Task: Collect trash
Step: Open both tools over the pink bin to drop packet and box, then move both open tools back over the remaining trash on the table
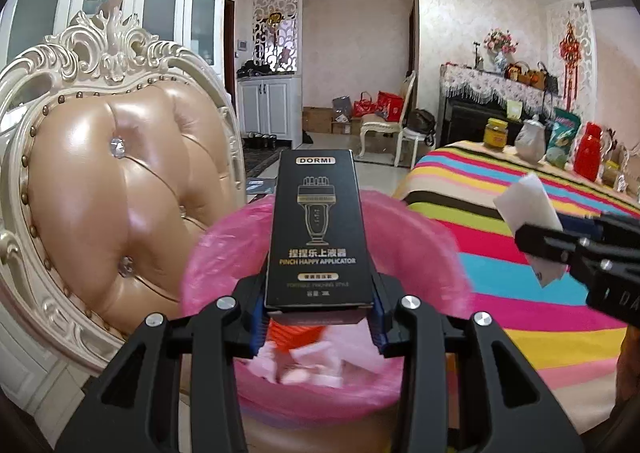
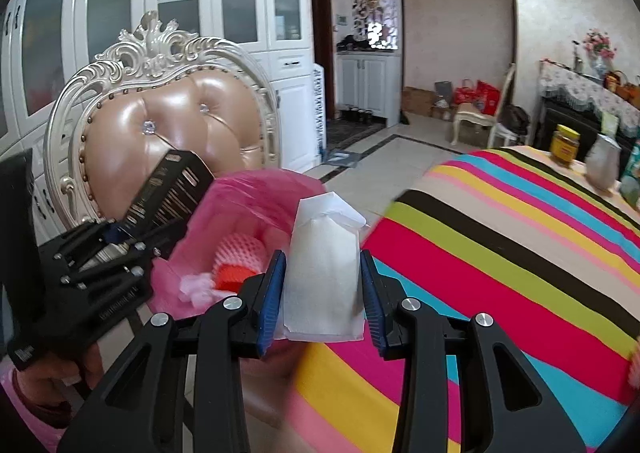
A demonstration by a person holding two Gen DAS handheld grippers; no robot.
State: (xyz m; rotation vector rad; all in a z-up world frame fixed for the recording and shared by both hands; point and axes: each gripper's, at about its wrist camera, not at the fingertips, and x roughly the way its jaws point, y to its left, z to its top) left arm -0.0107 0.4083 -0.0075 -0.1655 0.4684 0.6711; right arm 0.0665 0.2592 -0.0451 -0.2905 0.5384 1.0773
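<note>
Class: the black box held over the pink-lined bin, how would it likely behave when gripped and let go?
The black box probably stays stiff: its edges look straight in the left gripper. Likely light, being thin carton. Released, it would probably drop into the bin below.

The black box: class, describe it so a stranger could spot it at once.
Find the cream carved chair; beside it stands a bin with a pink liner. Above the bin, the left gripper clamps a black box, the only dark, gold-printed item; the right gripper holds white paper.
</note>
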